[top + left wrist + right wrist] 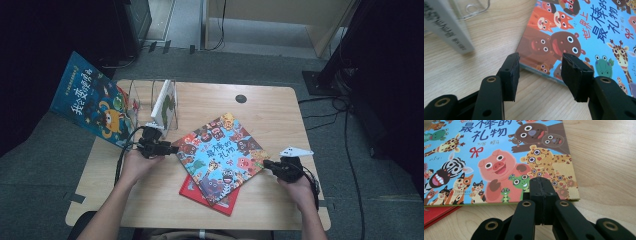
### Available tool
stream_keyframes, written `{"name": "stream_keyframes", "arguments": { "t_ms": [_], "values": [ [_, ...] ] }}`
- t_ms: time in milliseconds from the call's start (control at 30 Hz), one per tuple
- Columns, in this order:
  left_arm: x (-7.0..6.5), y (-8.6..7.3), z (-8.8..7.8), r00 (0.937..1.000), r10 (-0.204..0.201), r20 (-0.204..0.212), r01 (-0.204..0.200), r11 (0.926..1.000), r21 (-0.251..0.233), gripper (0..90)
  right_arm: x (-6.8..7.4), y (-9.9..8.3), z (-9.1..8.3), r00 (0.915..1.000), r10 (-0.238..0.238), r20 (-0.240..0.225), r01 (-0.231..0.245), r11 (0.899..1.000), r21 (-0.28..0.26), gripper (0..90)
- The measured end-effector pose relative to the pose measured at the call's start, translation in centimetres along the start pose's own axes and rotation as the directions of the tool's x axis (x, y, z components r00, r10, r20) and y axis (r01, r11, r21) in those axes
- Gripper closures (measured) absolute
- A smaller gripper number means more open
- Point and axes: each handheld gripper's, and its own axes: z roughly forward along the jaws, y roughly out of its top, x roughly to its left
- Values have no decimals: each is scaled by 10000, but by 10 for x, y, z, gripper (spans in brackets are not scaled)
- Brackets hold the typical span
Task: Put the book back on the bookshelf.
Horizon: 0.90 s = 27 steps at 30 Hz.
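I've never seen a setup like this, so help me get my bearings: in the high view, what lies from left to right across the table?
Blue book → white book in the clear stand → animal book lying on a red book → right hand-held gripper.

Four books [220, 151], perhaps; two hand-held grippers [174, 148].

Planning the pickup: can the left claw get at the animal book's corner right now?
Probably yes: the left claw is open right at the animal book corner, bare table between.
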Motion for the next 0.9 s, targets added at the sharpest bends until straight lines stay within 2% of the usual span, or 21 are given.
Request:
{"name": "stream_keyframes", "arguments": {
  "t_ms": [133,300,400,533,667,700,767,833,900],
  "values": [
    [0,4,4,10000,11,-9,-11,10000,96,487,0,-2,-2,10000,53,-20,-53,10000,24,897],
    [4,9,4,10000,4,-29,-4,10000,-59,481,0,-5,-2,10000,-21,18,21,9998,186,896],
    [5,12,6,9999,-50,114,51,9999,-125,480,2,-6,-2,10000,-62,-2,62,9997,224,896],
    [3,15,9,9999,164,-10,-164,9998,-96,479,4,-7,-1,9999,-96,-37,97,9997,240,894],
    [3,17,12,9988,362,-325,-360,9993,83,458,5,-7,-1,9999,-100,-57,102,9996,273,890],
    [3,17,12,9988,362,-325,-360,9993,83,458,5,-7,-1,9999,-100,-57,102,9996,273,890],
    [7,17,19,9994,281,-201,-272,9986,453,459,6,-7,-1,9999,-109,-46,110,9996,272,884],
    [6,17,21,9996,260,-103,-255,9986,453,464,8,-7,-1,9999,-137,-23,137,9996,252,883],
    [4,18,22,9990,405,-185,-396,9981,479,460,7,-8,-1,9999,-146,-38,147,9996,223,883]
  ]
}}
